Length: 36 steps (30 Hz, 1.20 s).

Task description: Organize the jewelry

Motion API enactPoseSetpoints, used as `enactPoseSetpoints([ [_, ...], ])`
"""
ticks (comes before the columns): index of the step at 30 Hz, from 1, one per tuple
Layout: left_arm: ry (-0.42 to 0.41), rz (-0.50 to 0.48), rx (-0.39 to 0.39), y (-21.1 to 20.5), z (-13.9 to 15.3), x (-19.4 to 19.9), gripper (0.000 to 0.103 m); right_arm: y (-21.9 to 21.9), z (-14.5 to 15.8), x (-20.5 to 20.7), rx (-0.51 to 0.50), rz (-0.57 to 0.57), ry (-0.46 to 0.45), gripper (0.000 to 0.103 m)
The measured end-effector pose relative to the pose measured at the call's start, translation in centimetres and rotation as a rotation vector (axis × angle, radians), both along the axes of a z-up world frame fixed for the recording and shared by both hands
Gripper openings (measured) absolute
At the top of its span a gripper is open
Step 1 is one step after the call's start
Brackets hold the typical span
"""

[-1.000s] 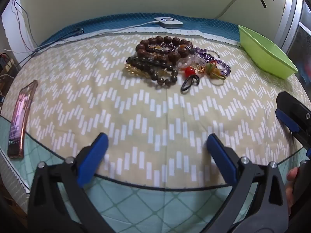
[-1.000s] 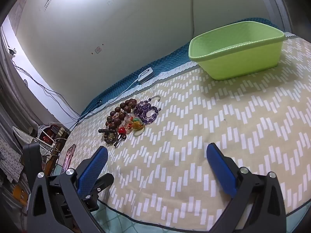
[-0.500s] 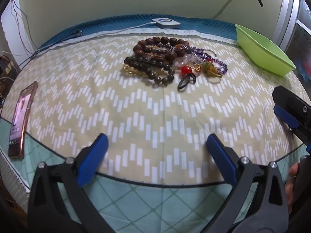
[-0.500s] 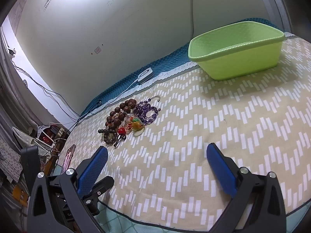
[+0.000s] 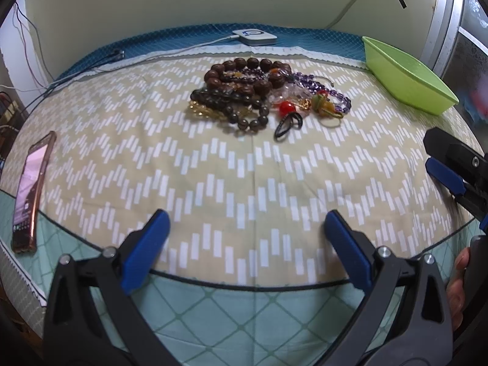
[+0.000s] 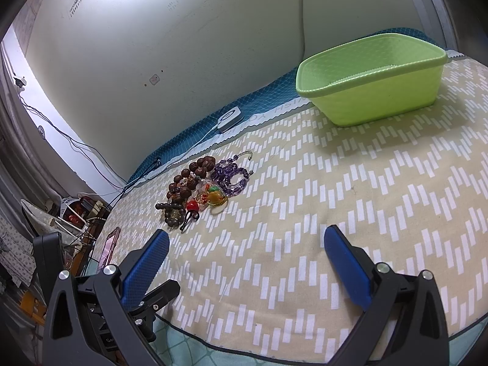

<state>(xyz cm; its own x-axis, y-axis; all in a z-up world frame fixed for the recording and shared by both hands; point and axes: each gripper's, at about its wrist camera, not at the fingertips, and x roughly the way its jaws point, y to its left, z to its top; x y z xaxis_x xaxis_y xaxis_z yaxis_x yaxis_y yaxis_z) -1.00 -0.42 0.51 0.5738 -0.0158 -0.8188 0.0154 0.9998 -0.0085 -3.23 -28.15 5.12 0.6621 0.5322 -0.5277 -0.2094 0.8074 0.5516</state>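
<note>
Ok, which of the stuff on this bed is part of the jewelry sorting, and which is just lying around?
For the job:
- jewelry pile
- green basket, nothing visible inside it
- left gripper and right gripper, both open

Lying about:
- phone at the left edge
- white charger box and its cable

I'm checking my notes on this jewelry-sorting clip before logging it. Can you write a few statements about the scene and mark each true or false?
1. The jewelry pile lies on the patterned cloth, outside the green basket. True.
2. The left gripper grips a bracelet. False: its jaws are open and hold nothing.
3. A phone lies near the cloth's left edge. True.
4. The green basket holds purple beads. False: the purple beads sit in the pile.
5. The right gripper is open. True.
</note>
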Motion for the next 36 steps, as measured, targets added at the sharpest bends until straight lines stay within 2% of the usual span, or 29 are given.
enactPoseSetpoints([
  [10,-0.003,-0.019,-0.005,-0.1,0.2,0.0,0.097,0.0,0.0,0.0,0.004,0.002,-0.002,0.079],
  [19,-0.051,-0.039,-0.110,1.7,0.9,-0.4,0.097,0.4,0.4,-0.1,-0.025,0.012,0.012,0.079],
  [25,-0.141,-0.068,-0.008,3.8,2.6,0.1,0.097,1.1,1.1,1.1,-0.074,0.071,0.015,0.077],
  [27,-0.154,-0.072,-0.004,5.1,3.4,0.9,0.097,1.3,2.1,1.9,-0.094,0.102,-0.006,0.064],
  [29,-0.160,-0.067,-0.021,6.4,4.4,1.8,0.097,1.5,3.1,2.9,-0.110,0.134,-0.023,0.045],
  [30,-0.167,-0.065,-0.036,7.0,5.0,2.3,0.097,1.9,3.7,3.9,-0.104,0.172,-0.028,0.040],
  [32,-0.172,-0.098,-0.094,7.9,6.1,4.0,0.090,2.5,4.3,5.6,-0.096,0.227,-0.026,0.020],
  [34,-0.144,-0.124,-0.137,8.3,6.7,5.6,0.079,3.4,4.9,7.2,-0.092,0.270,-0.018,0.012],
  [36,-0.121,-0.160,-0.165,7.9,6.6,7.9,0.073,4.6,5.1,9.6,-0.096,0.300,0.003,0.010],
])
